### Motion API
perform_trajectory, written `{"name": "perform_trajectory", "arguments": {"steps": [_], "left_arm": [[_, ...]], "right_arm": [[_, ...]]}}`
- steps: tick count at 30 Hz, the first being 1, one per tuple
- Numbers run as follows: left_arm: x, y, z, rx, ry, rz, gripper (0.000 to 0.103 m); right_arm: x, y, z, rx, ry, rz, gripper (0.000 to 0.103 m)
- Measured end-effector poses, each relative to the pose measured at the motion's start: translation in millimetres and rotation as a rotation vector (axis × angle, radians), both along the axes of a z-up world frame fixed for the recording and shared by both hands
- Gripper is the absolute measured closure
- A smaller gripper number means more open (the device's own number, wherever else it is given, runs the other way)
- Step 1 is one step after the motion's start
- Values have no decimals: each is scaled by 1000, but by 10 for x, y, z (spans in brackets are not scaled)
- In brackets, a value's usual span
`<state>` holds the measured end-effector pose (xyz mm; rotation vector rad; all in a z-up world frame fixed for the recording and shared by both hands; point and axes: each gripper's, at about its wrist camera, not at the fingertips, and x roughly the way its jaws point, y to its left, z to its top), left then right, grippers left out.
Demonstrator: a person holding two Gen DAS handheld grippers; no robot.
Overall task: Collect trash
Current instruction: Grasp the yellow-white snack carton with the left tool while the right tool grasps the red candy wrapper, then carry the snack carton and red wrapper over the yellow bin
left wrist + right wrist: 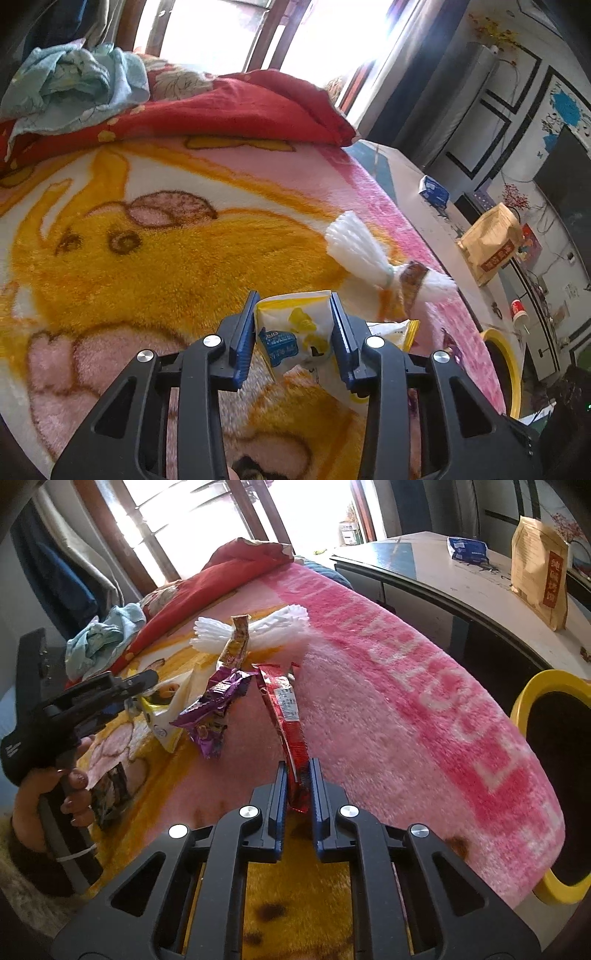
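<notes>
Trash lies scattered on a pink and yellow plush blanket [388, 686] that covers the bed. Yellow-rimmed bin [554, 775] stands just beside the blanket's right edge, below a white table [461, 587] bearing a brown paper bag [539, 572]. Red quilt [240, 107] and pale blue cloth [74, 81] lie bunched at the far end. White frilled plastic bundle [258, 631] rests near the middle, a brown wrapper [236, 642] across it. Purple wrapper [214, 709] lies next to a long red wrapper [288, 716], whose near end is pinched flat in the right gripper [298, 775]. Left gripper [293, 325], held by a hand [70, 794], clamps a white and yellow snack packet [295, 332] between its blue pads [242, 343].
</notes>
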<state>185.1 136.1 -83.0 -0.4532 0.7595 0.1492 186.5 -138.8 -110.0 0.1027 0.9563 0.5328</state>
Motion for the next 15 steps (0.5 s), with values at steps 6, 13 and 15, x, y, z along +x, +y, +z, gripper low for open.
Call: {"name": "perform_trajectory", "arguments": {"steps": [6, 13, 15], "left_arm": [[-155, -72, 202, 27, -52, -13, 68], [-237, -175, 449, 53, -110, -39, 68], [-242, -220, 502, 55, -121, -53, 68]], "right_arm": [[-59, -63, 46, 7, -12, -3, 97], [-81, -175, 107, 12, -29, -27, 97], [-85, -208, 130, 13, -35, -34, 97]]}}
